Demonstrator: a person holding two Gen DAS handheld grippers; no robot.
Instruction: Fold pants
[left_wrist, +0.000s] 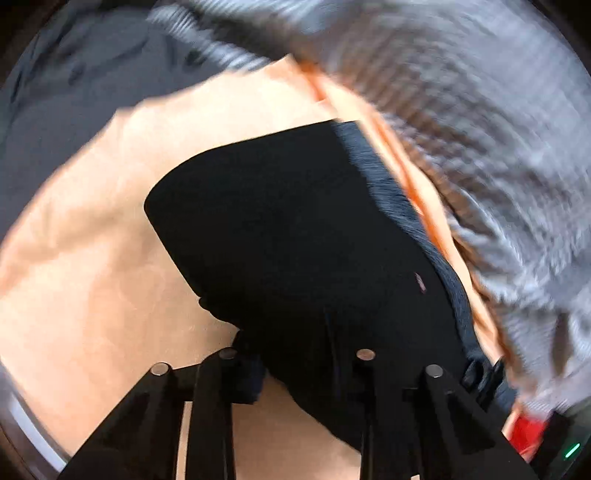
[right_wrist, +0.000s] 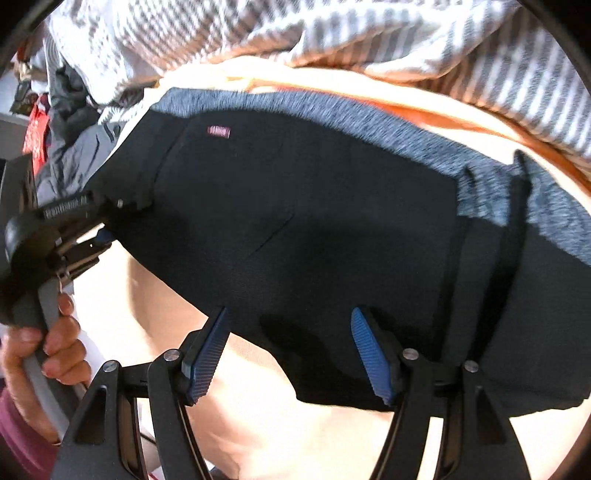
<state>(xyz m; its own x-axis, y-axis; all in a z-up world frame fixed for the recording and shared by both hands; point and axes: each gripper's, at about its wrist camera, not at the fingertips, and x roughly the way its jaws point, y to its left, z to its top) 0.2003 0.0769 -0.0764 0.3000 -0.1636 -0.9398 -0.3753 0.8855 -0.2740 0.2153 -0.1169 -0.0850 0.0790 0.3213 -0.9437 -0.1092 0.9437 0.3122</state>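
Pants: black pants (right_wrist: 314, 236) with a grey heathered waistband (right_wrist: 332, 110) are seen spread across the middle of the right wrist view, on a peach sheet (right_wrist: 295, 443); in the left wrist view the same dark cloth (left_wrist: 280, 240) fills the centre.
Label: a small pink tag (right_wrist: 218, 132) is seen on the pants, upper left of centre in the right wrist view.
Left gripper: the left gripper (right_wrist: 99, 221) is seen at the left edge of the right wrist view, clamped on the edge of the pants; a hand (right_wrist: 44, 350) is wrapped round its grey handle.
Right gripper: the right gripper (right_wrist: 288, 354) is held with its jaws spread wide, its blue pads (right_wrist: 369, 354) bare, just at the lower edge of the pants; nothing is gripped.
Background: a grey-and-white striped blanket (right_wrist: 332, 33) is seen along the top of the right wrist view, blurred.
Red object: a red item (right_wrist: 35, 129) is seen at the far left; what it is cannot be told.
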